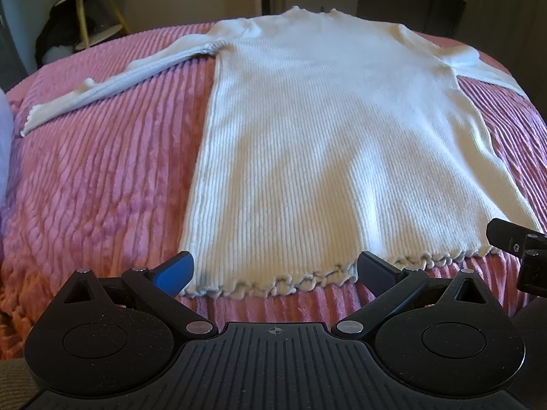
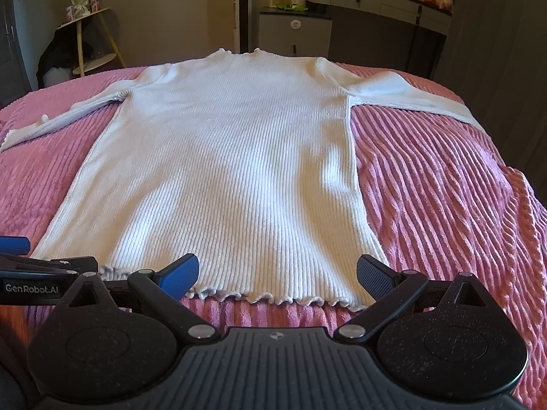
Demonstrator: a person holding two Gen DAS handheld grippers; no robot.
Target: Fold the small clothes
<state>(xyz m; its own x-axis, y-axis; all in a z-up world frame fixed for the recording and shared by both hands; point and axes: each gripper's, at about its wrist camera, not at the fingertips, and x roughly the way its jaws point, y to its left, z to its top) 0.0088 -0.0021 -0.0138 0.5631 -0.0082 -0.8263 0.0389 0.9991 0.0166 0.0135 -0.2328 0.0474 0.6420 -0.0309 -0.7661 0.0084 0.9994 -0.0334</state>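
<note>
Frilled hem (image 1: 273,283); ribbed white sweater (image 1: 324,130)

Both wrist views face the sweater (image 1: 324,136) from near its hem.

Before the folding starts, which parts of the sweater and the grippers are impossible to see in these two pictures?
- Right sleeve cuff: cut off by the frame edge, left wrist view.
- Left sleeve cuff: cut by the edge, right wrist view.
- Hem corner: hidden behind the left gripper, right wrist view.
- Right gripper: only a sliver at the edge, left wrist view.
- Sweater underside: hidden against the pink blanket.
</note>
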